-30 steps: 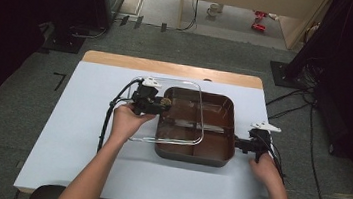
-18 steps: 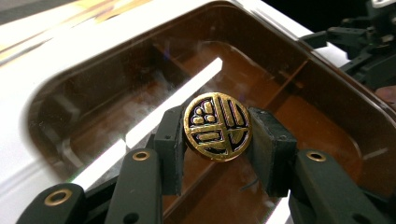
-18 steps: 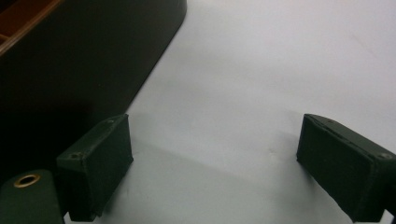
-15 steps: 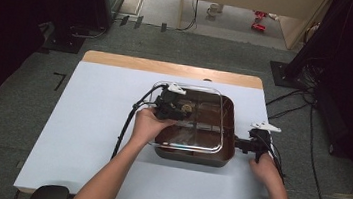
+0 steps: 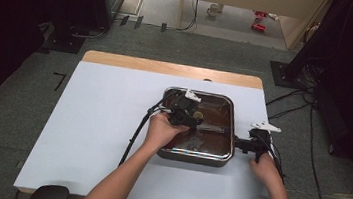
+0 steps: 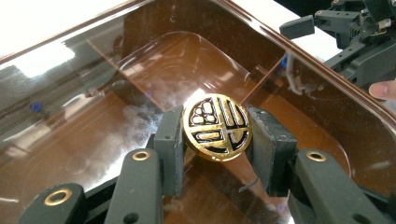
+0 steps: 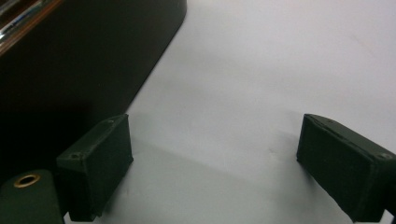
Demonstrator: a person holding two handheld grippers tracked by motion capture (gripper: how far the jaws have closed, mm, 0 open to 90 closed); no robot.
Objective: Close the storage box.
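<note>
A: What does the left gripper [image 6: 217,154] hold?

B: Its jaws are closed on the round gold knob [image 6: 217,127] of a glass lid [image 6: 116,93], which lies over the brown rectangular pan [image 5: 201,155] on the white table [image 5: 90,135].

A: And the right gripper [image 7: 215,163]?

B: Its jaws stand wide apart with nothing between them, low over the table, just beside the pan's dark outer wall [image 7: 74,60]. In the high view it sits at the pan's right edge.
</note>
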